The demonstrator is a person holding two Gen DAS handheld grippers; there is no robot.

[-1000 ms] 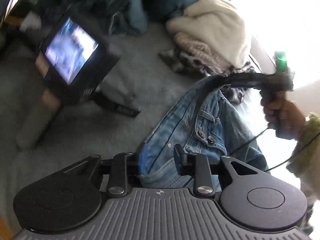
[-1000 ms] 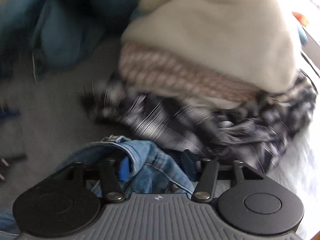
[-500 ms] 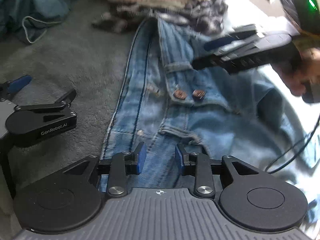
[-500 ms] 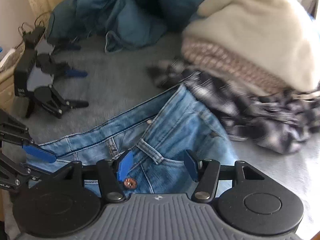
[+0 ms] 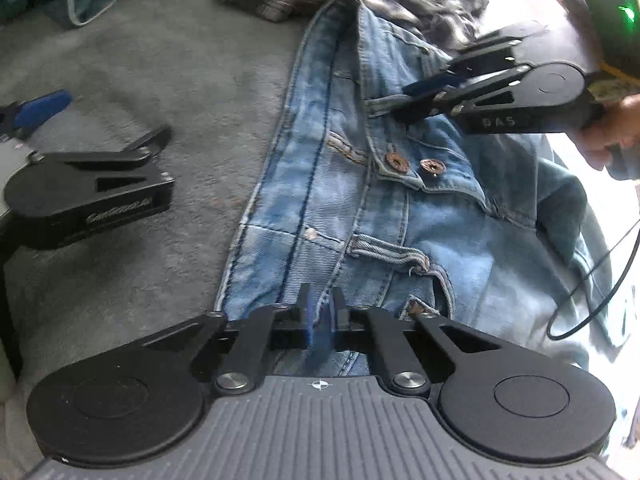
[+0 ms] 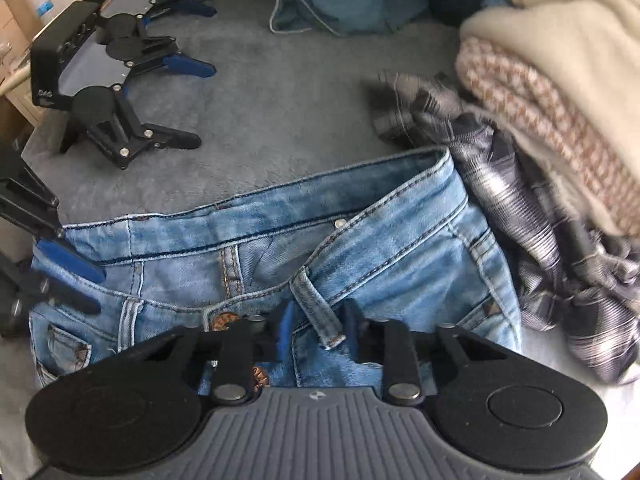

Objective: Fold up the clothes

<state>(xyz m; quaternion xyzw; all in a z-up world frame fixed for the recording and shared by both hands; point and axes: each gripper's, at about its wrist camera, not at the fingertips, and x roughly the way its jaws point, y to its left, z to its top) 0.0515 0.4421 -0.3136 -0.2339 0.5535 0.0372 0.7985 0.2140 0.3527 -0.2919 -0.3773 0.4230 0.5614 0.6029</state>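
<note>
Both views look steeply down from close above the jeans (image 5: 400, 216) waistband. The left wrist view faces along it toward the clothes pile; the right wrist view faces across it. Both share the jeans (image 6: 360, 248) and grey carpet (image 5: 160, 60).

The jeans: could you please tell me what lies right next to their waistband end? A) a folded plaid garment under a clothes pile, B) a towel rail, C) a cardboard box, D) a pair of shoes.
A: in the right wrist view the jeans end beside a plaid garment under stacked clothes.
</note>
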